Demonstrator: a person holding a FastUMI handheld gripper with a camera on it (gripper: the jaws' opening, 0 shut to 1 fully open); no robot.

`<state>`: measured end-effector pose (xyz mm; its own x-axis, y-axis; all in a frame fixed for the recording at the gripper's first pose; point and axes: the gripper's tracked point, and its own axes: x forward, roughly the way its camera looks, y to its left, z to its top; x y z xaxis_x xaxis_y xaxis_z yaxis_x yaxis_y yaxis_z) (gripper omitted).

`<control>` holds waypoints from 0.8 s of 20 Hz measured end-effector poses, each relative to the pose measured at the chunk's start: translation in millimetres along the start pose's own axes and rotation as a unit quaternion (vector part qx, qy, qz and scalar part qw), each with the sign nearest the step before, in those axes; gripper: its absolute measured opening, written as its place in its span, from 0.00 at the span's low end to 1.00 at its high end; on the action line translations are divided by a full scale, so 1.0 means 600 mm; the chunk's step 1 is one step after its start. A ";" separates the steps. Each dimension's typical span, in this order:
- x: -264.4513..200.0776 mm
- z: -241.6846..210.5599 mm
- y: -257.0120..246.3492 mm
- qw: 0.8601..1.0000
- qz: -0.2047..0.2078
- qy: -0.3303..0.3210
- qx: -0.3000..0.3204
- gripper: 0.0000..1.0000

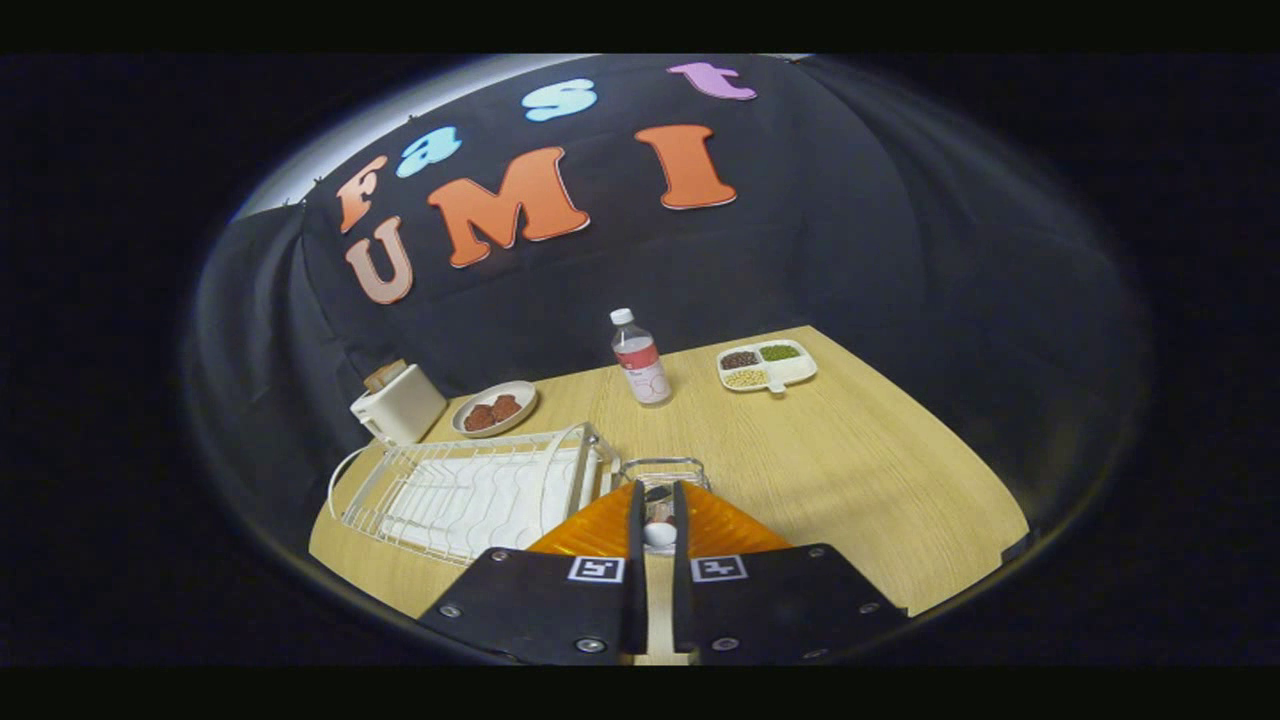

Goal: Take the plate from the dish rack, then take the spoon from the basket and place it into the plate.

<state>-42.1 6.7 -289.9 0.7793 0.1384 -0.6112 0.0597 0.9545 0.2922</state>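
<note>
Presently: tongs nearly closed around the spoon, over the orange plate.

The spoon's white bowl sits in the narrow gap between the fingers; firm contact on both sides cannot be confirmed. The plate lies directly beneath the fingers on the bench. Just ahead stands the wire basket; the dish rack adjoins it to the left. Beyond are a toaster, a plate of food, a bottle and a divided tray.

My gripper points forward and down, fingers nearly parallel with a narrow gap. A small white object sits between them; can't tell if both pads press on it. Black finger mounts level, side by side.
</note>
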 end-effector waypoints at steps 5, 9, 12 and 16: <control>-0.076 0.030 0.013 0.999 0.030 -0.015 0.002 0.10; -0.125 0.041 0.032 0.998 0.062 -0.016 0.005 0.10; -0.149 0.039 0.057 0.996 0.088 -0.015 -0.010 0.10; -0.178 0.014 0.106 0.989 0.143 -0.003 -0.026 0.10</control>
<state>-116.0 50.6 -199.7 0.7635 0.4026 -0.5049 -0.1954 0.8892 0.4136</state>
